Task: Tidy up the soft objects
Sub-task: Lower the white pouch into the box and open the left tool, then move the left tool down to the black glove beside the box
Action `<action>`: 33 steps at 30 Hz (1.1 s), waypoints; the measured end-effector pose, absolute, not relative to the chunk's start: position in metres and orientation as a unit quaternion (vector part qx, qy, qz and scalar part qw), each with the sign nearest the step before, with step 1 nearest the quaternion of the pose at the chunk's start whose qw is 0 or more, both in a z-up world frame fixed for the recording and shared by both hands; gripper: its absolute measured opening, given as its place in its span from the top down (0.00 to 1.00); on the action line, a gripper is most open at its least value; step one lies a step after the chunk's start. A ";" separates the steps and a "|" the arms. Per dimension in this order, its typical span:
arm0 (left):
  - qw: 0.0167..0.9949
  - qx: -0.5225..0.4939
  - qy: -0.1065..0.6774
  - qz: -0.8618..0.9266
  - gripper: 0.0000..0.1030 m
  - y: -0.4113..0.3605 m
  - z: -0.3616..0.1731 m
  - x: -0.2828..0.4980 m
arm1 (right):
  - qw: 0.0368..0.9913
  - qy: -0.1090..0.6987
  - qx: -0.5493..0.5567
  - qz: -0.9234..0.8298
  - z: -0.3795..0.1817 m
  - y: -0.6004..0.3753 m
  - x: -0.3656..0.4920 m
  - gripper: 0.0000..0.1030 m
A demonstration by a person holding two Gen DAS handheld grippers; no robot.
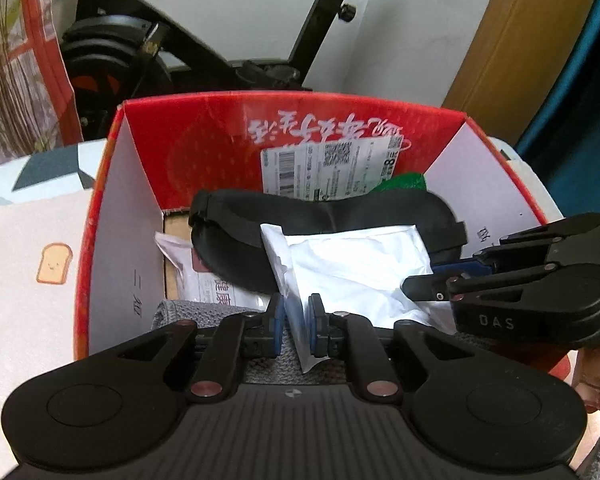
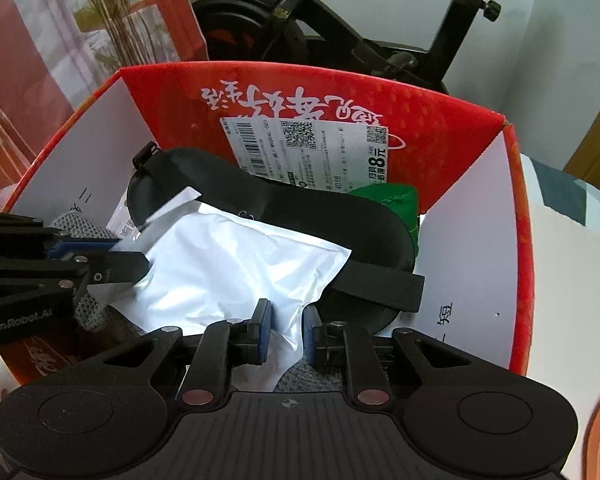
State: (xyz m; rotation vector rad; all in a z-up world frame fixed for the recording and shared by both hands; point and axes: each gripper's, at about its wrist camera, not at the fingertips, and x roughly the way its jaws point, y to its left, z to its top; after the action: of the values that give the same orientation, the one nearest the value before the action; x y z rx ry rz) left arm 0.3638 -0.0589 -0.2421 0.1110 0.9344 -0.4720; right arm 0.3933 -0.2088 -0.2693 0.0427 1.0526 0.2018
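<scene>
White foil pouch [image 1: 352, 264] lies inside the red box [image 1: 204, 128], on top of a black sleep mask [image 1: 236, 240] w/ strap; its near edge overhangs a grey knitted cloth [image 1: 180, 312] at the box's near side.

Left gripper [image 1: 296, 322]: blue pads close on either side of the pouch's near-left corner flap, narrow gap; can't tell if the pads actually press the foil or just flank it. Right gripper [image 2: 286, 330]: pads sit a bit wider apart around the pouch's near-right corner, thin foil passing between them w/ visible space each side, so jaws parted, not pinching.

Each gripper shows in the other's view: right one comes in from the right edge, left one from the left edge, fingertips at the pouch's edges.

Under the mask, near-left: a printed white packet [image 1: 204, 280], mostly covered, text unreadable. Far right: something green [image 2: 396, 200], only a corner shows behind the mask. White shipping label [image 2: 308, 152] w/ barcodes stuck on the far wall, lower edge hidden by the mask. Box floor barely seen, a brown strip far left.

Box stands on a light patterned tablecloth [image 1: 32, 240]. Behind it: black exercise bike [image 1: 148, 40], partly cut off at the top. Orange blur at the right view's near-right corner, can't identify.
</scene>
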 end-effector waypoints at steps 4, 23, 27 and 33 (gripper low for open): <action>0.873 0.051 0.432 -0.222 0.45 -0.057 -0.233 0.359 | 0.873 0.483 0.014 0.068 -0.263 -0.210 0.386 0.73; 0.929 0.124 0.291 -0.194 0.00 -0.032 -0.129 0.303 | 0.934 0.341 0.056 0.090 -0.196 -0.241 0.315 0.00; 0.939 0.119 0.269 -0.178 0.00 -0.024 -0.129 0.281 | 0.944 0.314 0.062 0.085 -0.185 -0.243 0.295 0.00; 0.936 0.126 0.286 -0.164 0.00 -0.011 -0.154 0.250 | 0.957 0.270 0.048 0.094 -0.178 -0.237 0.258 0.00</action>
State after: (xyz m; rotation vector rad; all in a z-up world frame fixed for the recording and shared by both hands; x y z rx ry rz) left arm 0.2495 -0.0108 -0.1542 0.2582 0.5854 -0.3344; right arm 0.2575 -0.2372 -0.1776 0.0982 0.5472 0.1901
